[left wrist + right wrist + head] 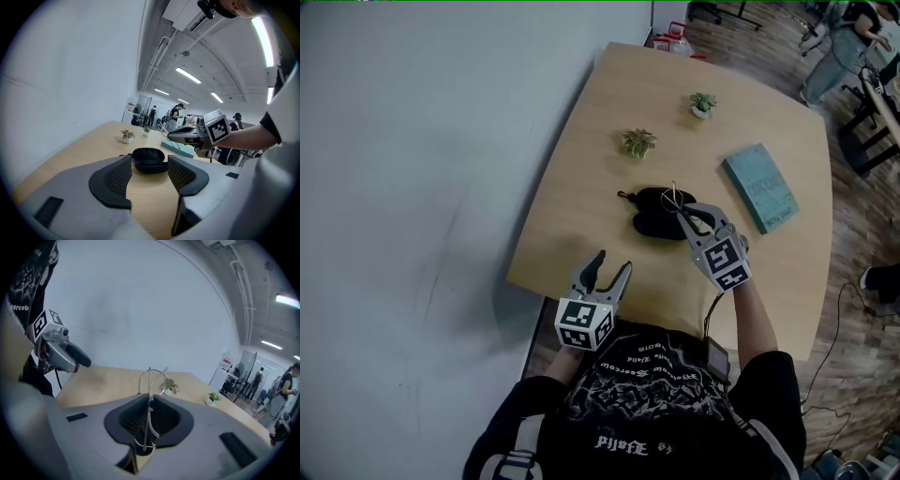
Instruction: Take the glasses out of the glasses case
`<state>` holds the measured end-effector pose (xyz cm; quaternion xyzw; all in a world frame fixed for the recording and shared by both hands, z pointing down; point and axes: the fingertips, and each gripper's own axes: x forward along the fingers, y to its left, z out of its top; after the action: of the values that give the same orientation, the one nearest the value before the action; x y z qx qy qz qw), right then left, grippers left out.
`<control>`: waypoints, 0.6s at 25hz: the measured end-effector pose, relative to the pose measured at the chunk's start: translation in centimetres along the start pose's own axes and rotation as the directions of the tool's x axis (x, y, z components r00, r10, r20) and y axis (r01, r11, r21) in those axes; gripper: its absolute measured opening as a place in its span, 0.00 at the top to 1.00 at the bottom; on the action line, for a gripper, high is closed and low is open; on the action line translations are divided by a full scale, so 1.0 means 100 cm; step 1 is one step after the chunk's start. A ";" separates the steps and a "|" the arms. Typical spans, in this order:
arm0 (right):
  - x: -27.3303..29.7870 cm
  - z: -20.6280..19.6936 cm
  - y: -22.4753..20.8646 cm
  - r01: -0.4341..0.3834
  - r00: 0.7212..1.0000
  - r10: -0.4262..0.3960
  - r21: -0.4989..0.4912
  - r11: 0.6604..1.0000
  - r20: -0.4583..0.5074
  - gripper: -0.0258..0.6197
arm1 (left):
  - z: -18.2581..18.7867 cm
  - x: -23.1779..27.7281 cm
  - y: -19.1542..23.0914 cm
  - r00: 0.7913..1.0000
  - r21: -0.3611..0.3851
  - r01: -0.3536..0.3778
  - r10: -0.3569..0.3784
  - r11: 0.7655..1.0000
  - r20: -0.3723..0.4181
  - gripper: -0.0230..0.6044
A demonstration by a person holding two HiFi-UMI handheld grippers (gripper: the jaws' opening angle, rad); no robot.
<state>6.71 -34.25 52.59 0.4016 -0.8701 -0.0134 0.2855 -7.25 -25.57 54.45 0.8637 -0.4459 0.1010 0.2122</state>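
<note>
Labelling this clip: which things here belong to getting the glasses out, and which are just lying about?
Job: glasses, pinched in the right gripper; open glasses case; left gripper, open and empty.
Lying about: near potted plant; far potted plant; teal book.

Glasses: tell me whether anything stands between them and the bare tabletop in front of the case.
Nothing visible does. The right tool grips the glasses above the open case; the table nearer the person is bare, and the open left tool hangs off to one side.
</note>
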 end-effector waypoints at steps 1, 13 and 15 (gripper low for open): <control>-0.005 0.003 0.000 0.013 1.000 -0.013 0.010 1.000 0.015 0.90 | 0.001 0.000 -0.001 1.000 0.002 0.004 -0.004 1.000 0.004 0.57; -0.061 0.011 0.007 0.172 0.970 -0.202 0.209 0.963 0.134 0.90 | 0.012 0.001 -0.014 0.998 0.025 0.052 -0.053 0.998 0.033 0.57; -0.070 0.010 0.008 0.199 0.960 -0.240 0.249 0.948 0.146 0.90 | 0.013 0.001 -0.014 0.998 0.025 0.059 -0.060 0.998 0.035 0.57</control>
<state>9.26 -28.96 48.57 0.5241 -0.8370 0.0214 0.1560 -6.03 -25.51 52.96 0.8807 -0.4227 0.0845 0.1966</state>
